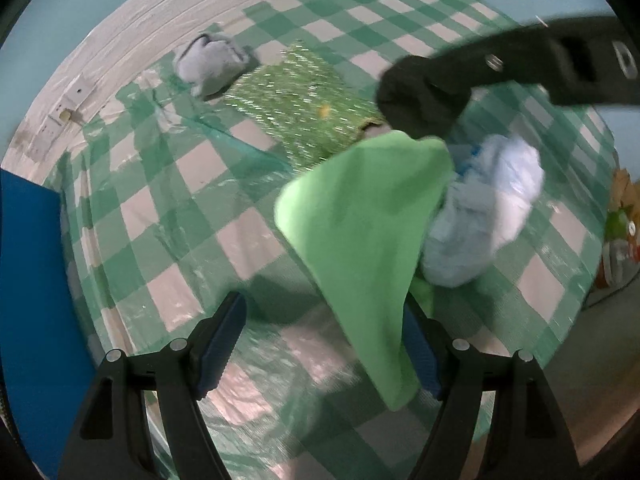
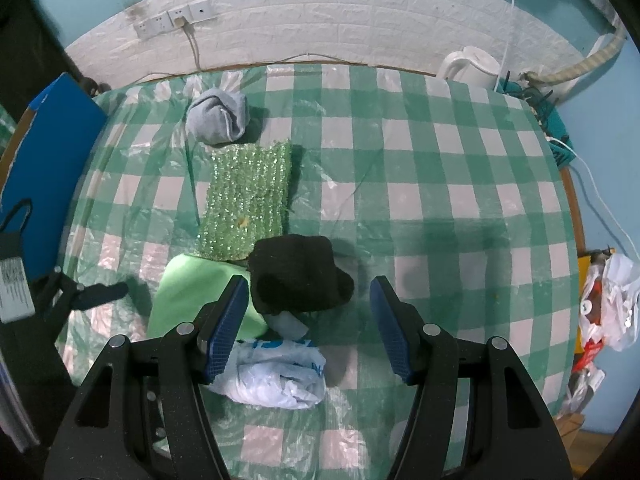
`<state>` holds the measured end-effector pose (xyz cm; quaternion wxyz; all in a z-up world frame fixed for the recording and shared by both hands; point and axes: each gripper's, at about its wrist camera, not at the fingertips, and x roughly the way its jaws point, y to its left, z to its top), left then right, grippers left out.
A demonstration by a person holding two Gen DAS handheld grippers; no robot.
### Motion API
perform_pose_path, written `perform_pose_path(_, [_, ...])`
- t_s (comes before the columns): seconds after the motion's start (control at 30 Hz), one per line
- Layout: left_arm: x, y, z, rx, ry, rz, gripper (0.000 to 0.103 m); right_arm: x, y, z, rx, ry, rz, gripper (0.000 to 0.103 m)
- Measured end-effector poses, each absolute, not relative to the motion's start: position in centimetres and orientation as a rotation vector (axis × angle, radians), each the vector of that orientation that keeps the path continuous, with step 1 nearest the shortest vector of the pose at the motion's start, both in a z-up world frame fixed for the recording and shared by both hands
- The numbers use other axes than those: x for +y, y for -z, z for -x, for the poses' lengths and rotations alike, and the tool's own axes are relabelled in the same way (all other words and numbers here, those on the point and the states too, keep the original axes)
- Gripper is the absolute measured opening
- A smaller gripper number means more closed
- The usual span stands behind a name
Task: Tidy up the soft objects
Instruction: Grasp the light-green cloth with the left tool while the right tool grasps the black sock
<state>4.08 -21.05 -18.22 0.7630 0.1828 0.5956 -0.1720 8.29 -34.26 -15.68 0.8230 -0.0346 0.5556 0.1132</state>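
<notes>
Checked tablecloth (image 2: 440, 184): grey sock ball (image 2: 218, 116) at 11 o'clock, sparkly green mat (image 2: 248, 200) just below it toward centre. Black knit bundle (image 2: 298, 276) touches the mat's near edge; green cloth (image 2: 180, 300) at its 8 o'clock, white plastic bag (image 2: 276, 376) at 6. Left gripper (image 1: 324, 344) wide open, green cloth draped against its right finger, not clamped. Right gripper (image 2: 308, 328) half open, holding nothing, above bundle and bag.

Looks like somebody's home, probably a kitchen or dining corner: table (image 2: 440, 208) with a green checked plastic cover, white electric kettle (image 2: 470, 66) at the back, wall sockets (image 2: 172, 22) on stick-on brick panels (light blue paint above), shopping bags (image 2: 612, 300) piled beside it.
</notes>
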Motion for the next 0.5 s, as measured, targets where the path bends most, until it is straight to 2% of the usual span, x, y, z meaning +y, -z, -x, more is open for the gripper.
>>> perform_pose_path(0.13, [-20.3,18.6,-5.4,1.295,0.331,-0.365,0.077,-34.5,16.2,-8.7,1.196,-0.235,0.070,0.062])
perform_pose_path(0.2, [-19.9,18.7,-6.1,1.300,0.336,-0.339,0.070,-34.5,16.5,-9.0,1.201,-0.233,0.063,0.062])
perform_pose_path(0.27, [-19.5,18.7,-6.5,1.304,0.348,-0.312,0.057,-34.4,16.8,-9.3,1.206,-0.238,0.056,0.062])
perform_pose_path(0.3, [-19.4,18.7,-6.6,1.307,0.360,-0.296,0.054,-34.4,16.9,-9.4,1.208,-0.240,0.051,0.062])
perform_pose_path(0.37, [-19.3,18.6,-6.7,1.304,0.375,-0.289,0.037,-34.3,17.2,-9.6,1.212,-0.242,0.045,0.062])
perform_pose_path(0.4, [-19.3,18.5,-6.7,1.299,0.391,-0.288,0.035,-34.2,17.3,-9.7,1.214,-0.244,0.042,0.062])
perform_pose_path(0.47, [-19.6,18.4,-6.6,1.300,0.413,-0.285,0.019,-34.0,17.6,-9.9,1.220,-0.247,0.038,0.062])
perform_pose_path(0.5, [-19.7,18.4,-6.6,1.303,0.426,-0.281,0.015,-34.0,17.7,-10.0,1.222,-0.247,0.036,0.062])
